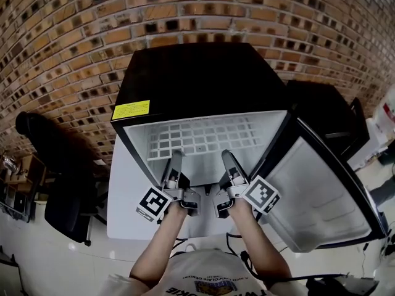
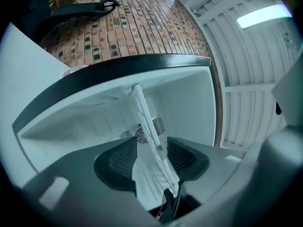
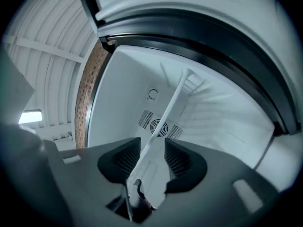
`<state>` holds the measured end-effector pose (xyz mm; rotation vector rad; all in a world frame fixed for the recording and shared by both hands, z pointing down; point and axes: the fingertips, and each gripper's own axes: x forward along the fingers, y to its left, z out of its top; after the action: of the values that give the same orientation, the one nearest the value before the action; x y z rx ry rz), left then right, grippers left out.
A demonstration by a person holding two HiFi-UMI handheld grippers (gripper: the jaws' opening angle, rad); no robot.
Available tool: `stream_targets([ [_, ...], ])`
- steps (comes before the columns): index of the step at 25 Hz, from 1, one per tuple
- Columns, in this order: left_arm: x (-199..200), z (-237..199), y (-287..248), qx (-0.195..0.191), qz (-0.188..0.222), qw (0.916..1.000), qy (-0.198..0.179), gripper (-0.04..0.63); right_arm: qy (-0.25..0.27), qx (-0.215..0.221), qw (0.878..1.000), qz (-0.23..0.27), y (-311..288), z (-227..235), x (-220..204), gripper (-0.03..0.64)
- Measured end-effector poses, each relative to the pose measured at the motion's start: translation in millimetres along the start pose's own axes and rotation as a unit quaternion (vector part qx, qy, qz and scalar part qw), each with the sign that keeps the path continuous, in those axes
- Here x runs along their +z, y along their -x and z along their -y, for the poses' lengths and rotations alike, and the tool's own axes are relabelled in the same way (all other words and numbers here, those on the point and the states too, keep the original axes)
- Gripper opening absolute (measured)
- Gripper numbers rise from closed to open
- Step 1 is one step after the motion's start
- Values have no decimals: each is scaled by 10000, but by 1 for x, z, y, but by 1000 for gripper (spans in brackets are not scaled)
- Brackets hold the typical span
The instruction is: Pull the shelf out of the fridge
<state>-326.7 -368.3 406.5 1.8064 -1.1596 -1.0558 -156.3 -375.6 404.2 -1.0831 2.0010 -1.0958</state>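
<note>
Fridge (image 1: pixel 199 73) open, white shelf (image 1: pixel 203 134) inside

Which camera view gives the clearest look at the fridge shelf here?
The head view: the shelf shows its white grid from above, inside the open fridge. The gripper views show it only edge-on, a thin white strip between the parted jaws of the left gripper and right gripper.

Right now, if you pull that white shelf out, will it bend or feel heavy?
The shelf is probably stiff: its edge runs straight. It is likely light, being mostly open grid. Its smooth surface might slip in a loose grip.
</note>
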Motion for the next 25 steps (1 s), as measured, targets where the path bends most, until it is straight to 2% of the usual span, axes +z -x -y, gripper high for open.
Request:
stream_targets([
  [7,10,-8,-21,104,239,9991,347,176,-284,-93,9994,147,-23,11,19,153],
  [13,21,-13,-29,269,524,9973,447,173,-677,-265,9970,252,-40,19,28,152],
  [17,24,-11,-31,301,643,9963,476,64,-838,-222,9959,268,-49,20,27,133],
  [21,24,-11,-31,471,689,9954,469,48,-783,-226,9958,417,-52,17,29,54],
  [25,24,-12,-31,636,657,9943,555,38,-741,-389,9954,470,-51,18,29,51],
])
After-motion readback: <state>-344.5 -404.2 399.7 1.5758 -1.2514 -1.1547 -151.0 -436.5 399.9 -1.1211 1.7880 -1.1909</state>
